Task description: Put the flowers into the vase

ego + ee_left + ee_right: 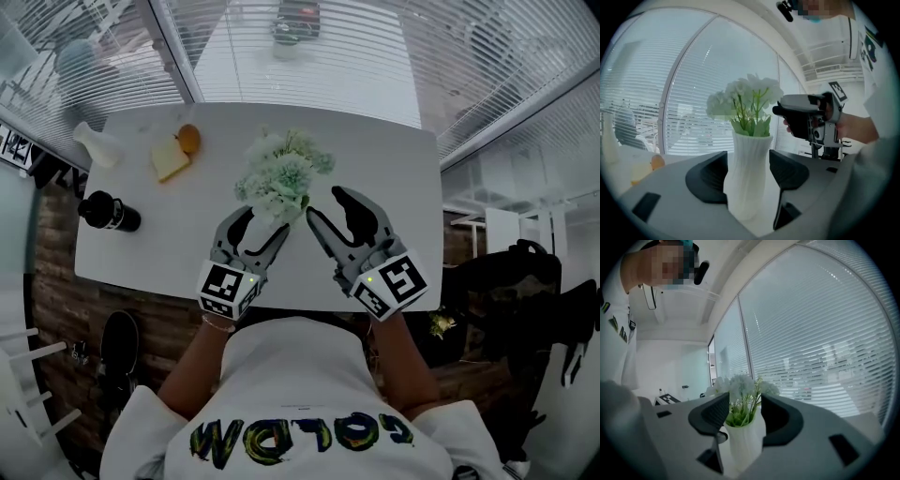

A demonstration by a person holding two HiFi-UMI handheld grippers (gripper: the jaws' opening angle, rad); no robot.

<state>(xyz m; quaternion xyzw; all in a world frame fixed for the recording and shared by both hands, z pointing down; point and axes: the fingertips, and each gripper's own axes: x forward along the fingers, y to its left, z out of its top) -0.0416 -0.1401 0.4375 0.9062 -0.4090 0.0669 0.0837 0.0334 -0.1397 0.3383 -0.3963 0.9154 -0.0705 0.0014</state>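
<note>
White flowers (281, 173) stand in a white ribbed vase on the white table (394, 187); from above the blooms hide the vase. My left gripper (265, 221) reaches in from the near side. In the left gripper view the vase (747, 176) sits deep between its jaws, both pads against its sides, with the flowers (745, 101) rising above. My right gripper (323, 203) is at the bouquet's right side. In the right gripper view its jaws stand open either side of the stems (743, 411) just above the vase (740, 444), not pressing them.
At the table's left end lie a white bottle (98, 145), a black bottle (108, 214), a slice of bread (169, 161) and an orange (189, 139). Window blinds run behind the table. A dark chair (525, 281) stands off the right end.
</note>
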